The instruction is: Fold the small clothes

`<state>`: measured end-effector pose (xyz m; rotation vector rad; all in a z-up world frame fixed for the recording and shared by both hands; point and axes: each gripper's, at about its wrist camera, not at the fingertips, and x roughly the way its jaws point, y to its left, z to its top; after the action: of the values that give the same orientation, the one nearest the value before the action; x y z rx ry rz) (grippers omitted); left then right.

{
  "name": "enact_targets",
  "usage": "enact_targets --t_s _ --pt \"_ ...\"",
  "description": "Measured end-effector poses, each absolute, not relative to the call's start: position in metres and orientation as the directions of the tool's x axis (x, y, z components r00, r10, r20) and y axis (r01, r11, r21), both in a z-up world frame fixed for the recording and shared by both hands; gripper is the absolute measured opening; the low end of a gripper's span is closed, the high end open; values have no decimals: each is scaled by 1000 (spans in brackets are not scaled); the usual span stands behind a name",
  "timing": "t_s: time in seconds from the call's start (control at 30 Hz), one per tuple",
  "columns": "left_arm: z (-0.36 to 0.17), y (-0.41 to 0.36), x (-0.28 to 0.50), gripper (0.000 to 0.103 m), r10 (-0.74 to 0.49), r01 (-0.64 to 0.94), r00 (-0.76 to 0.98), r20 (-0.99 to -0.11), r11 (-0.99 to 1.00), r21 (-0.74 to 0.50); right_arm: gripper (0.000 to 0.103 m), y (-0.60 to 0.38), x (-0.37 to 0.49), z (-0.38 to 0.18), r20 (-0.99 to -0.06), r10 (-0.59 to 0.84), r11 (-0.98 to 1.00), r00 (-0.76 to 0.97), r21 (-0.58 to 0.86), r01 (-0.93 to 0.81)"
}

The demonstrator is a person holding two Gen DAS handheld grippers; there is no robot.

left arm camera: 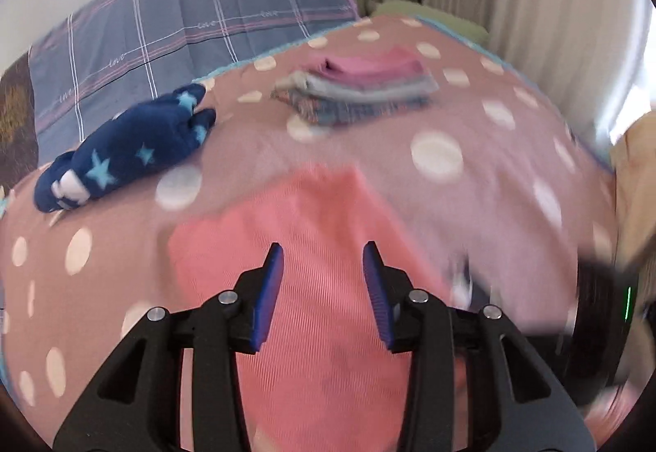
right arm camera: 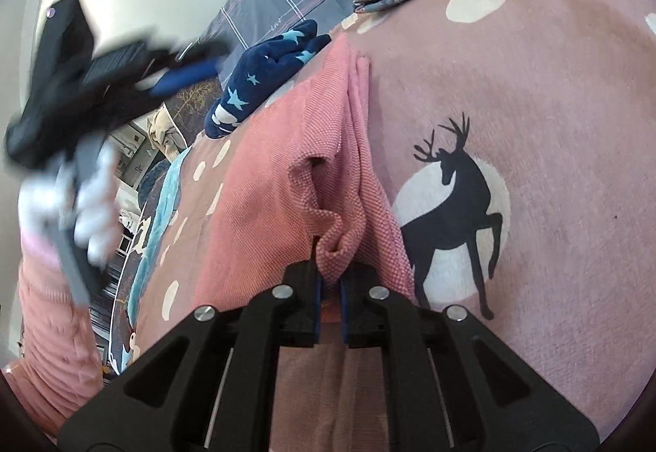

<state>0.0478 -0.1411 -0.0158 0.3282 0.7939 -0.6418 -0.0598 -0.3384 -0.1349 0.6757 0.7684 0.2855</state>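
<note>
Left gripper [left arm camera: 324, 259]: jaws parted, nothing between the pads. Right gripper [right arm camera: 330, 279]: jaws pinched together on pink cloth [right arm camera: 287, 165], angled downward.

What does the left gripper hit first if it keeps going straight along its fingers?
Most likely the pink garment lying right below the open left gripper, on the dotted blanket. Depth is unclear in the blur.
</note>
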Motion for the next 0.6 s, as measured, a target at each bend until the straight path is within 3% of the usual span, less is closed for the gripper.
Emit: enact_targets --t_s 0.23,0.37,0.6 --pt "-70 -75 -30 41 -374 657 484 -791 753 46 7 -342 -55 -134 -552 475 757 685 654 3" --pt "-84 -58 -46 41 -394 633 471 -789 774 -9 6 -341 -46 -118 -528 482 757 699 653 -29" --pt "-103 -64 -47 41 -313 570 509 -802 820 42 6 -336 -47 -98 -522 467 777 714 628 -50"
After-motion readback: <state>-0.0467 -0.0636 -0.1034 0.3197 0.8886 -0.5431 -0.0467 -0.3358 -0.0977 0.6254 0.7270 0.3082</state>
